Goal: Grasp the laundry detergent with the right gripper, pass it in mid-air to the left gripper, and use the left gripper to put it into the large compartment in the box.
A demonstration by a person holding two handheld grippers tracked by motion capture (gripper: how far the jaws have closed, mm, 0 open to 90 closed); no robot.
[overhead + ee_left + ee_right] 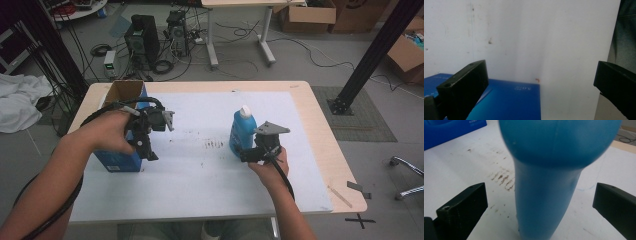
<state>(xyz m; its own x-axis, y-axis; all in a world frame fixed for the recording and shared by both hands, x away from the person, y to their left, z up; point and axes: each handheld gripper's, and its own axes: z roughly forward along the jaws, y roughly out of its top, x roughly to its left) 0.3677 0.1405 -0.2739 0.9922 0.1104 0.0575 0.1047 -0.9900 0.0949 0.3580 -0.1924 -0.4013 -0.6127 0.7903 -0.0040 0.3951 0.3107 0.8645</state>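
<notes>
A blue bottle (pixel 242 132) with a white cap (pixel 245 110) stands upright on the white mat (pixel 200 180), right of centre. My right gripper (pixel 248 153) is at its near side, low on the body. In the right gripper view the bottle (pixel 544 195) sits between the wide-open jaws of the right gripper (pixel 540 195), with a gap on each side. A blue carton (pixel 120 160) with an open cardboard top stands at the mat's left edge. My left gripper (pixel 149 150) hangs open just right of it, with the carton (pixel 506 100) low between its jaws and nothing held by the left gripper (pixel 540 72).
Brown smudges (pixel 215 144) mark the mat between carton and bottle. A thin wooden strip (pixel 340 196) lies on the bare table at the front right. Beyond the table are computer towers (pixel 142 37), cables, cardboard boxes (pixel 307 15) and a black post (pixel 370 55).
</notes>
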